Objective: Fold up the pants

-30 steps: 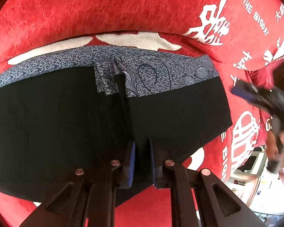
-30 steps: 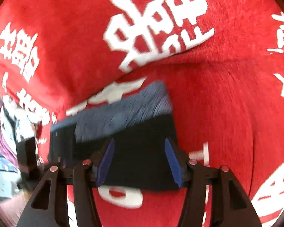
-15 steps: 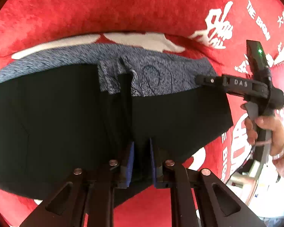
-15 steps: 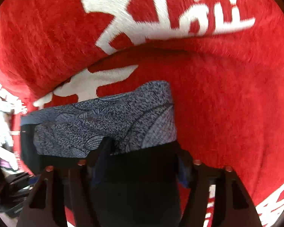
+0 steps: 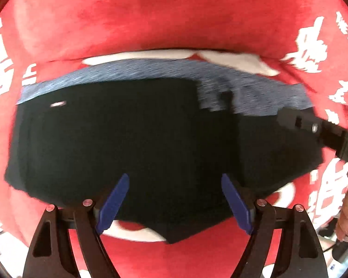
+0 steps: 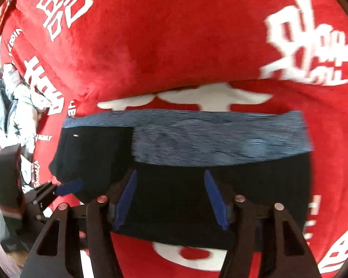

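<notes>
Black pants (image 5: 136,143) with a blue-grey patterned band (image 5: 262,95) along the far edge lie flat on a red blanket; they also show in the right wrist view (image 6: 243,185). My left gripper (image 5: 174,199) is open and empty over the near hem of the black cloth. My right gripper (image 6: 169,197) is open and empty over the pants' near part. The right gripper's body shows in the left wrist view (image 5: 324,132) at the pants' right edge. The left gripper's blue fingertip shows in the right wrist view (image 6: 68,187) at the pants' left edge.
The red blanket (image 5: 174,18) with white lettering covers the whole surface. A pile of clothes (image 6: 9,106) lies beyond the blanket's left edge. A hand (image 5: 346,217) shows at the right rim.
My left gripper has opened and let go of the pants' hem and drawn back. My right gripper has pulled back from the pants; more of the garment is in view.
</notes>
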Motion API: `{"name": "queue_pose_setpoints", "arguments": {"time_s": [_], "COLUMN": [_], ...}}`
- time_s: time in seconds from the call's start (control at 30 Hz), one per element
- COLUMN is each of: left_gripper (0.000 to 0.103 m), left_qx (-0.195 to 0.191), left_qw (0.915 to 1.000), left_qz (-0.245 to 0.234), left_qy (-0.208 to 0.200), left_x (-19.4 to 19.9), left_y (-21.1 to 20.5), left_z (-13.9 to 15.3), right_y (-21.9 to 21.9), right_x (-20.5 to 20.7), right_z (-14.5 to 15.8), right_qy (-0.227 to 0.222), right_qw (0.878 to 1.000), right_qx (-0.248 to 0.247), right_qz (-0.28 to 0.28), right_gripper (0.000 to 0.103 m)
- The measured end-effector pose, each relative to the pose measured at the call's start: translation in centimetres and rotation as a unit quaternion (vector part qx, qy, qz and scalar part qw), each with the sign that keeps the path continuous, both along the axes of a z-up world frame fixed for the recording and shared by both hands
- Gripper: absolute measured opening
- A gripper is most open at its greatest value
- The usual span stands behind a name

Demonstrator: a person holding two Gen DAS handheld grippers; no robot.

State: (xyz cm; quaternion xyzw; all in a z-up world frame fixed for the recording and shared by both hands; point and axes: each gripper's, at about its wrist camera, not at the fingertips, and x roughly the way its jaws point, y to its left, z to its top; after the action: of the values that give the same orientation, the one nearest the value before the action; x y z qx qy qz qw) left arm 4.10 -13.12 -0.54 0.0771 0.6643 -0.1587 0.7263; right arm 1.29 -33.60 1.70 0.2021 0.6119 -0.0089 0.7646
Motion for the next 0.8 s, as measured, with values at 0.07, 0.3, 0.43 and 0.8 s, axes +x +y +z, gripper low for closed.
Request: {"name": "queue_pose_setpoints", "arguments": {"time_s": [0.07,0.3,0.43,0.8], "left_gripper": [0.082,0.082,0.082,0.082], "left_qx": [0.018,0.036,0.031,0.039], "left_qw": [0.9998,0.9978,0.9972,0.9945], "left_qz": [0.008,0.056,0.068,0.097], "left_qy": [-0.004,0.001,-0.003,0.007], "left_x": [-0.1,-0.6,-0.7,-0.3], "left_y": [1.3,6.2,7.5,8.4], "left_z": [-0.3,-0.6,-0.6,-2.0], "right_y": [1.2,5.3,5.1,6.0], "right_x": [0.8,3.5,3.4,3.0], "right_z": [-1.3,-4.4,-3.8,-3.1], "right_qy": [0.002,0.05,0.05,0.044], "right_qw": [1.0,0.993,0.996,0.997], "right_qx": [0.015,-0.104,-0.068,-0.017], "right_qz": [-0.01,0.036,0.025,0.066], "right_gripper": [0.064,0.023,0.01,0.014]}}
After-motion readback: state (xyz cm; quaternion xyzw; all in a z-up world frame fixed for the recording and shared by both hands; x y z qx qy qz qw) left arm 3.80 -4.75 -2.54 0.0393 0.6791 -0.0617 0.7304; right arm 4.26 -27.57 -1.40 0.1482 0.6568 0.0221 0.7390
